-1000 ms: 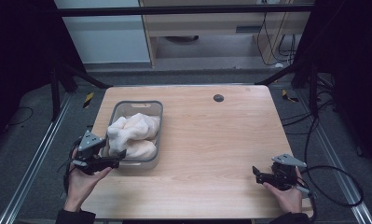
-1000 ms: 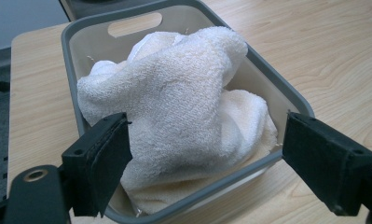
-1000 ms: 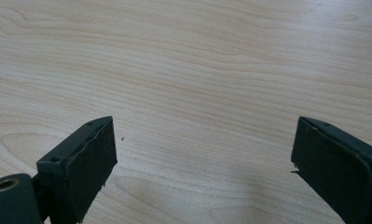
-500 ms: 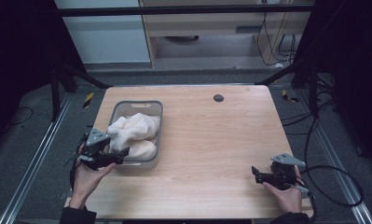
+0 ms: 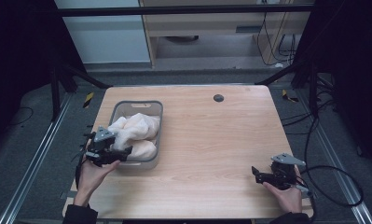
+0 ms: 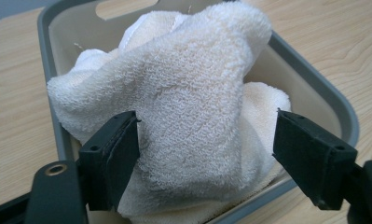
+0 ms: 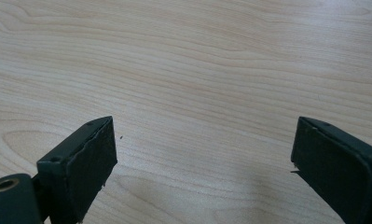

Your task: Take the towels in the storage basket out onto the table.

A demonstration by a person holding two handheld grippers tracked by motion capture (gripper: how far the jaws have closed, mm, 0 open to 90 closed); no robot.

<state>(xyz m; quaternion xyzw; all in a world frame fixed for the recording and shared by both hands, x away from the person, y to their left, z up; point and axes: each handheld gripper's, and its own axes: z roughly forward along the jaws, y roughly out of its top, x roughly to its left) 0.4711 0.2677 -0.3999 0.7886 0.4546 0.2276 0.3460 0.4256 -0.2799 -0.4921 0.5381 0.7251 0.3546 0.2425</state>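
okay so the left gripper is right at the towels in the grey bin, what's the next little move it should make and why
Probably finish closing the left gripper on the top towel. A fold of it already sits between the jaws, which have just been closing; one pad touches the cloth while the other still stands clear. The towel lies heaped in the grey bin, so a firm pinch should come before any lift. The right gripper waits open over the bare table.

The left gripper (image 5: pixel 120 154) is now over the near left corner of the grey basket (image 5: pixel 152 161), where a second ago it hung outside that corner above the desk (image 5: pixel 211 140). Its jaws have just been closing and now straddle a fold of the white towel (image 6: pixel 193 107): one pad touches the cloth, the other stands clear of it.
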